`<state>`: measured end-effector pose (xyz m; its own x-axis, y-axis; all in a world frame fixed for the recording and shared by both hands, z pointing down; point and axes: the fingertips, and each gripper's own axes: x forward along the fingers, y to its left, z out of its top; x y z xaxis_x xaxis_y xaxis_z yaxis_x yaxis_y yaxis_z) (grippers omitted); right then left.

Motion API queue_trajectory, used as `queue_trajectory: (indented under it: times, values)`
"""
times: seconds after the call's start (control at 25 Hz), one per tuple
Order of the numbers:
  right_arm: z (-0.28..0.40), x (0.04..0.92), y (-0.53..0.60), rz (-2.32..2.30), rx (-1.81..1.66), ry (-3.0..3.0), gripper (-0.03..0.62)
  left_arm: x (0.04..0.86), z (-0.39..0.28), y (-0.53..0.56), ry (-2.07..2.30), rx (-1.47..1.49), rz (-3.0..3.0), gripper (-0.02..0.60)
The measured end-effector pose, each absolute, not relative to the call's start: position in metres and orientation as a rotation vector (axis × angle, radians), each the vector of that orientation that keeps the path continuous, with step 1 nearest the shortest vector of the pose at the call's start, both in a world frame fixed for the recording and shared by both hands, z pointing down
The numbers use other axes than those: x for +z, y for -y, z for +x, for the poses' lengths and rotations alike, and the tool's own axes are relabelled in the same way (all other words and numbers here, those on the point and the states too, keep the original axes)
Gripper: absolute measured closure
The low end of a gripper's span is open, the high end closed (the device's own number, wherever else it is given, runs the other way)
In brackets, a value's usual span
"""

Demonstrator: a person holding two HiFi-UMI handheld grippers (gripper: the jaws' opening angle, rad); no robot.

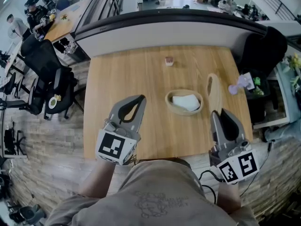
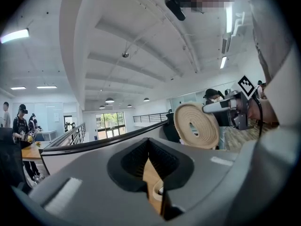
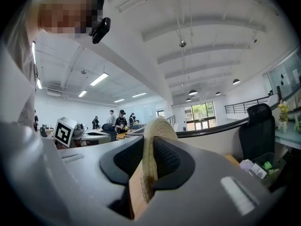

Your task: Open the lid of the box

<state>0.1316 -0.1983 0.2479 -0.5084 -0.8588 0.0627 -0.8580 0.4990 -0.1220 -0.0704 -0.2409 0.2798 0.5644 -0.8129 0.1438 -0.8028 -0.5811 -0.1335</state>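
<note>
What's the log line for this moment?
lid: off, upright in right tool | left tool: shut, empty | box: open

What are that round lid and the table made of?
Lid: looks like coiled rope or straw, matte beige; spiral ridges show. Table: light wood or wood-look laminate, smooth; straight grain lines show.

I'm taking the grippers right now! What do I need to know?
Left gripper: shut, holding nothing, just left of the box.
Right gripper: shut on the woven lid, which it holds up on edge to the right of the box.
Woven box: on the wooden table, open, with something white inside.
Done: the lid is off.
Left: probably only laying the lid down on a bare part of the table.
</note>
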Motion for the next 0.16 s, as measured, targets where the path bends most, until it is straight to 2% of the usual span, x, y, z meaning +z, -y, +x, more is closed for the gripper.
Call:
queue_trajectory:
  times: [0.16]
  values:
    - [0.1328,0.2491,0.2025,-1.564,-0.213,-2.715,0.522,0.2792,-0.0675,0.2431,-1.389,-0.283,-2.741,0.580]
